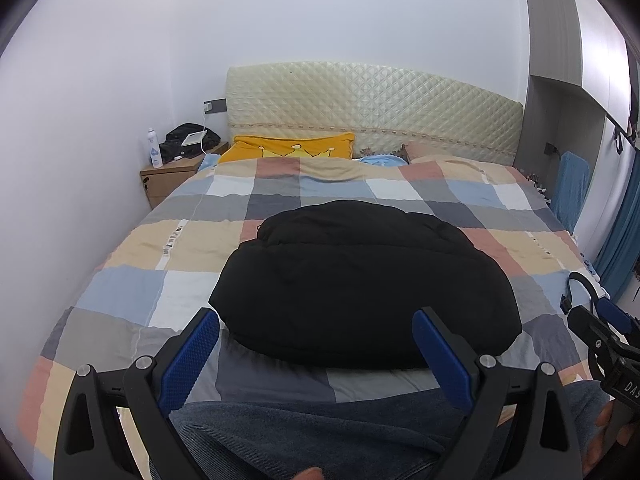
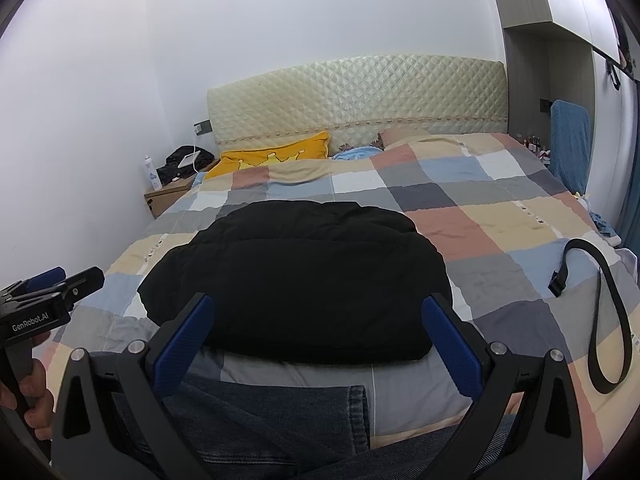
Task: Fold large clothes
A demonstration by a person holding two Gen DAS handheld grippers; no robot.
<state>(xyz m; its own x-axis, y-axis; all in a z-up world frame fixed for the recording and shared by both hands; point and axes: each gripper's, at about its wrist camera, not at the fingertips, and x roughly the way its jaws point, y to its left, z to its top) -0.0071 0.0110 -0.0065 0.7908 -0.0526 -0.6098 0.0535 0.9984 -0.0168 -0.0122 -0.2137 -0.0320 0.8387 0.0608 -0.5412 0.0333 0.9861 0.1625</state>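
Observation:
A black padded garment (image 1: 360,280) lies folded into a thick bundle on the checked bedspread (image 1: 132,264), near the bed's front edge. It also shows in the right wrist view (image 2: 296,276). My left gripper (image 1: 316,356) is open and empty, held just in front of the bundle's near edge. My right gripper (image 2: 318,344) is open and empty too, in front of the same edge. Each gripper shows at the side of the other's view, the right one (image 1: 600,332) and the left one (image 2: 52,292).
A black belt (image 2: 600,300) lies on the bedspread (image 2: 500,220) to the right. A yellow pillow (image 1: 288,148) and the quilted headboard (image 1: 372,108) are at the far end. A bedside table (image 1: 172,172) with a bottle stands far left. Blue jeans (image 2: 260,420) are below the grippers.

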